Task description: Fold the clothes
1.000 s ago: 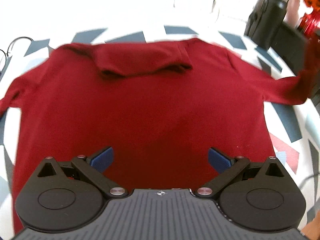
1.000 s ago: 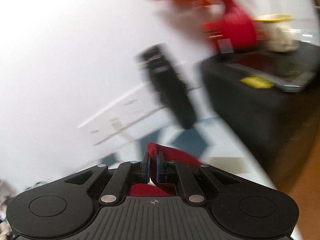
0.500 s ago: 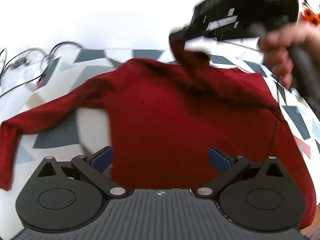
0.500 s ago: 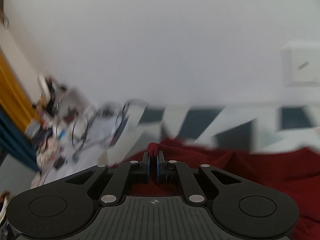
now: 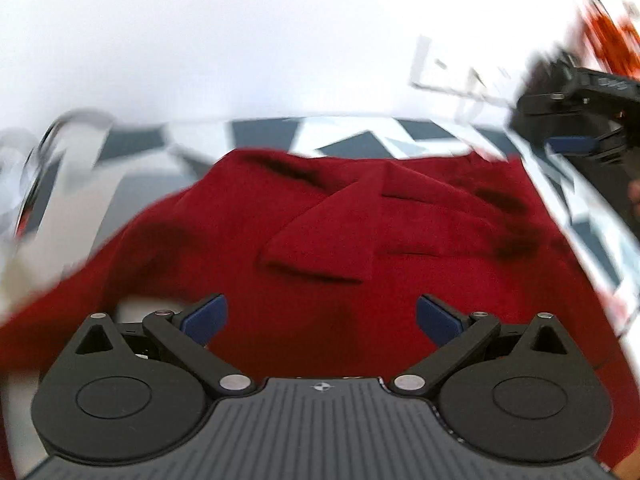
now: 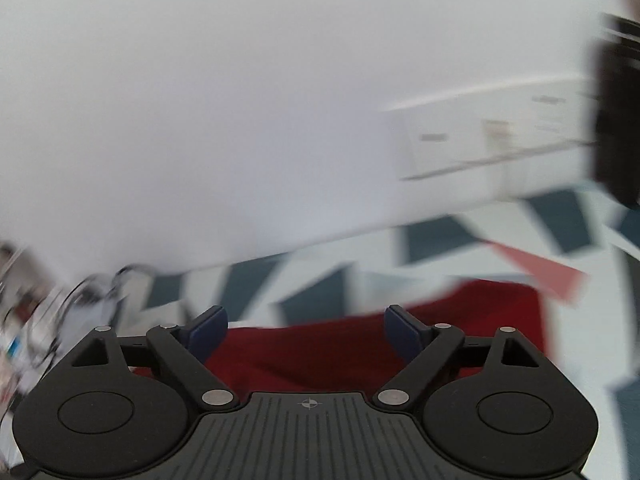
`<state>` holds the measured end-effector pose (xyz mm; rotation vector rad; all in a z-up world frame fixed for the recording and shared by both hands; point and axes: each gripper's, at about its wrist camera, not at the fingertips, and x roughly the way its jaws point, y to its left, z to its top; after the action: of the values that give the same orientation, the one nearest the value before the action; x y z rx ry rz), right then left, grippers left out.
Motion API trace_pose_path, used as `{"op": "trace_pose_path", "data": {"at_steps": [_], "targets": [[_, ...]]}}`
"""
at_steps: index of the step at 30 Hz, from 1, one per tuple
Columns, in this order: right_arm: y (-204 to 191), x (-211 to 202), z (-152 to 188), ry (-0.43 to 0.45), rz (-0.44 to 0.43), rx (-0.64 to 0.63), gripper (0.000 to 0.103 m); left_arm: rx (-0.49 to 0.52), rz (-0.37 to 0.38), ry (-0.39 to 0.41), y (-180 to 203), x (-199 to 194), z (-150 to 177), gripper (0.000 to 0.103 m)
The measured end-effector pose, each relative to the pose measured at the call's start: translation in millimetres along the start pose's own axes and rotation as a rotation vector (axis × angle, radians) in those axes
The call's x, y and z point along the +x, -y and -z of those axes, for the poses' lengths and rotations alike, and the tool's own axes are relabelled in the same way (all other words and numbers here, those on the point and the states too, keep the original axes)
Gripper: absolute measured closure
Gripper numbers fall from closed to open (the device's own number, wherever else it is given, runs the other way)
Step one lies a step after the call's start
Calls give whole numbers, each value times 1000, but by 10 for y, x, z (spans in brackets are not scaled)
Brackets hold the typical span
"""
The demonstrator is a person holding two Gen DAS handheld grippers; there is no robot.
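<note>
A big patterned cloth [image 5: 348,136] with dark and white shapes covers the table, and the red sweater [image 5: 420,292] lies spread on it. Its right sleeve [image 5: 332,236] is already folded in and rests slanted across the chest. The other sleeve [image 5: 132,248] is not folded yet. It runs long and thin away from the body, out past the left finger of the left gripper [image 5: 320,316], so the left gripper looks nearer to it and I think it should take it. That gripper is wide apart with nothing between its blue pads [image 5: 206,318], just sweater underneath. The right gripper [image 6: 306,330] is letting go; its jaws are opening and nothing is between them. Only the sweater's edge [image 6: 400,332] lies below and ahead of its fingers.
</note>
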<state>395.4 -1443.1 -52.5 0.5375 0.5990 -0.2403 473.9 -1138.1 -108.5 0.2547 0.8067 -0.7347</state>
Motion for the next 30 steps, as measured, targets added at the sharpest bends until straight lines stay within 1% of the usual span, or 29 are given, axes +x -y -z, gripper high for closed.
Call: {"op": "trace_pose_path", "data": {"at_steps": [2, 3, 5, 6, 8, 9, 11, 12, 13, 14, 15, 17, 19, 20, 21, 22, 23, 25, 27, 28, 29, 30], "targets": [[321, -205, 98, 15, 74, 40, 20, 117, -13, -6, 134, 179, -101, 1], [450, -288, 174, 11, 103, 53, 20, 160, -18, -15, 207, 268, -143, 1], [670, -418, 349, -10, 147, 77, 21, 183, -6, -26, 271, 382, -186, 0], [741, -423, 452, -25, 160, 95, 23, 193, 0, -31, 302, 438, -207, 1], [891, -431, 603, -42, 171, 172, 27, 185, -9, -45, 317, 548, -247, 1], [965, -434, 660, -46, 170, 220, 29, 176, -18, -46, 305, 577, -268, 3], [1076, -413, 727, -37, 136, 314, 33, 152, -36, -46, 277, 611, -314, 27], [1131, -413, 745, -26, 109, 355, 38, 125, -32, -56, 237, 606, -348, 57], [1186, -379, 750, -21, 64, 417, 41, 96, -27, -67, 195, 601, -382, 73], [1241, -337, 753, -18, 17, 482, 48, 66, -14, -73, 137, 578, -408, 80], [1268, -280, 759, -35, 7, 524, 49, 35, 0, -80, 79, 554, -432, 89], [1310, -159, 774, -77, 3, 599, 51, -10, 17, -91, -17, 508, -471, 92], [1340, -39, 791, -114, 4, 668, 59, -52, 29, -96, -120, 434, -490, 94], [1339, -4, 798, -119, 3, 691, 76, -81, 36, -91, -177, 376, -492, 95], [1338, 6, 801, -114, -3, 700, 98, -111, 42, -86, -235, 317, -493, 95], [1321, -39, 789, -96, 3, 685, 97, -141, 55, -78, -281, 233, -483, 95], [1301, -93, 774, -74, 11, 667, 99, -171, 69, -69, -326, 147, -472, 95], [1272, -226, 746, -39, 22, 629, 99, -178, 114, -97, -330, 65, -378, 95], [1281, -363, 757, -34, 28, 605, 99, -184, 160, -126, -332, -15, -283, 95], [1293, -387, 785, -53, 44, 590, 99, -182, 184, -155, -322, 12, -206, 95], [1307, -402, 816, -77, 63, 573, 99, -180, 208, -185, -311, 42, -129, 92], [1320, -417, 847, -101, 82, 557, 99, -173, 217, -212, -296, 85, -60, 81]]}}
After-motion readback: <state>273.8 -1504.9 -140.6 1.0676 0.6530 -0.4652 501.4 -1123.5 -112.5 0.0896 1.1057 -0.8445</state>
